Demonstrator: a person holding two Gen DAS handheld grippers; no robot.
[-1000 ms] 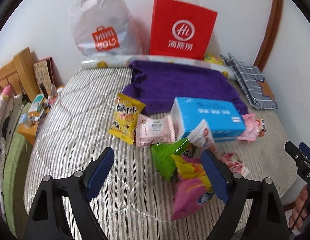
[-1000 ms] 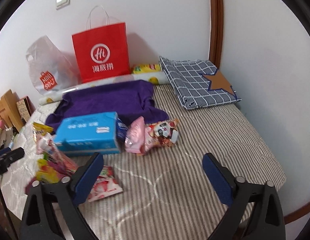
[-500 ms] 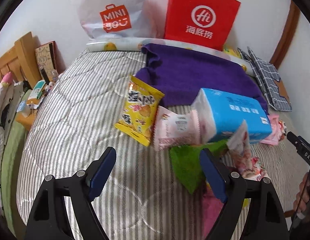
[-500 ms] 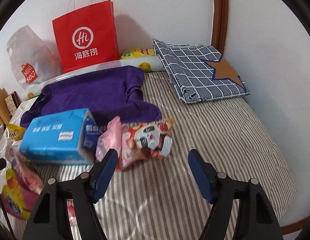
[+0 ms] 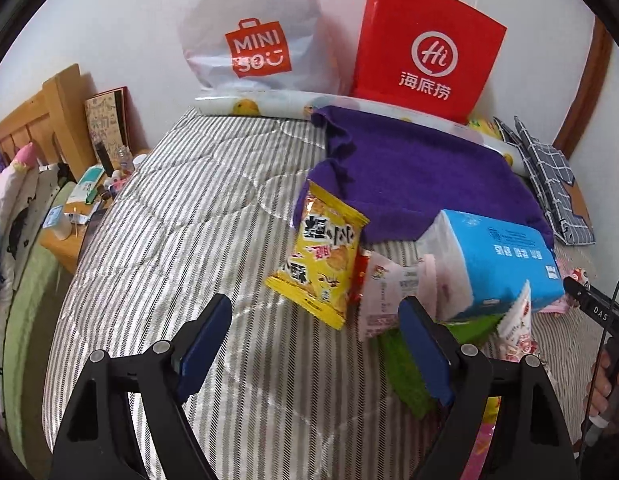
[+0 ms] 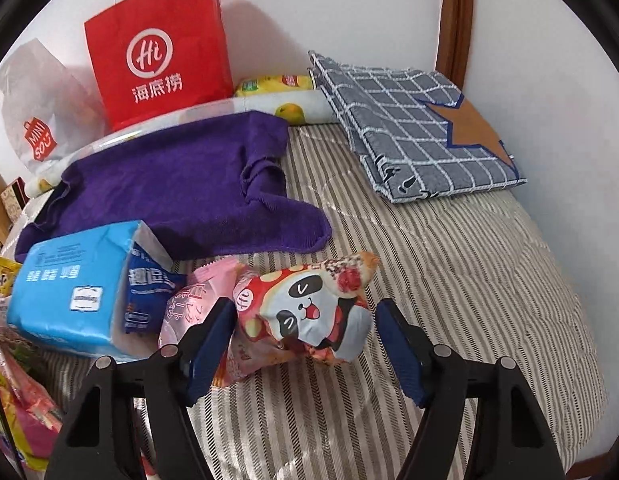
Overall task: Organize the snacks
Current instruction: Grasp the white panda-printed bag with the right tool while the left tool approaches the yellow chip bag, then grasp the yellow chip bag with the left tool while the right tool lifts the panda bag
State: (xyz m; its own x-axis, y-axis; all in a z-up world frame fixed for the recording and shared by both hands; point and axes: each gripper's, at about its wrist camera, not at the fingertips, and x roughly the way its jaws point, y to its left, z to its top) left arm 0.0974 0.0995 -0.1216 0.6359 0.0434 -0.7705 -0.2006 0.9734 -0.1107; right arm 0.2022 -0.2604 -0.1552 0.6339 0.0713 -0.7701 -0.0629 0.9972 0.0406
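Note:
Snack packs lie on a striped bed. In the left wrist view my left gripper is open and empty, just short of a yellow chip bag; a pale pink pack and a green bag lie by its right finger. In the right wrist view my right gripper is open, its jaws standing either side of a red panda snack bag without gripping it. A pink pack lies beside the left finger.
A blue tissue pack lies among the snacks, also in the left wrist view. A purple towel, red paper bag, white Miniso bag and checked cloth lie behind. A wooden bedside shelf stands at left.
Both grippers have moved forward and down toward the snacks. The right gripper has closed in around the panda bag; the left has neared the yellow bag.

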